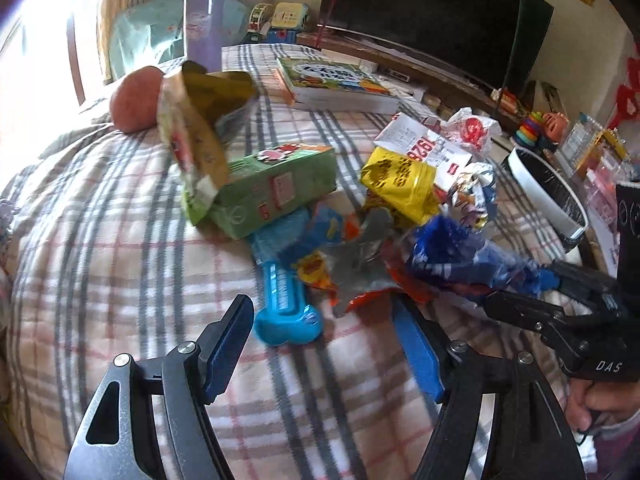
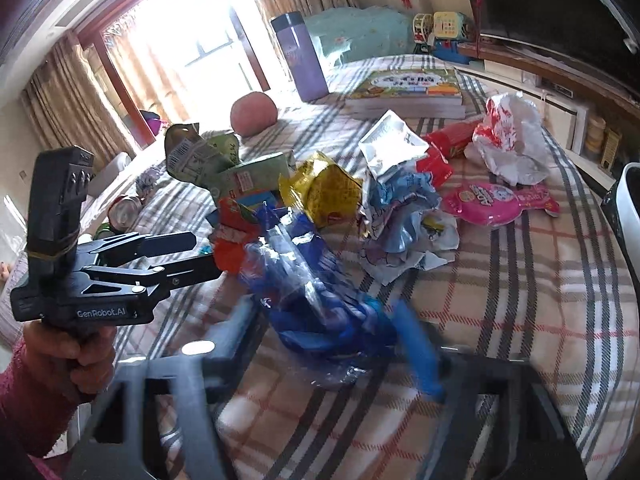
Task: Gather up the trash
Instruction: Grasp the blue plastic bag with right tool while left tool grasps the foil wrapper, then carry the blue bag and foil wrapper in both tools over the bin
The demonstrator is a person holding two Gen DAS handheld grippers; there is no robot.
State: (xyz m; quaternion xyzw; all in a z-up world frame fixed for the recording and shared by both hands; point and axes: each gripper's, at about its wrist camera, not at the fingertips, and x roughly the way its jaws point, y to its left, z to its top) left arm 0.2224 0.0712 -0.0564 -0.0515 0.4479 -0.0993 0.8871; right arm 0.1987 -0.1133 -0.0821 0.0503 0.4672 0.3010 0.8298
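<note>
Big plaid tablecloth (image 1: 100, 240) under a heap of wrappers (image 1: 400, 188). The right gripper (image 2: 328, 320) pinches a blue plastic bag (image 2: 304, 280) above the cloth, while the left gripper (image 1: 328, 344) hangs wide open, empty.
</note>
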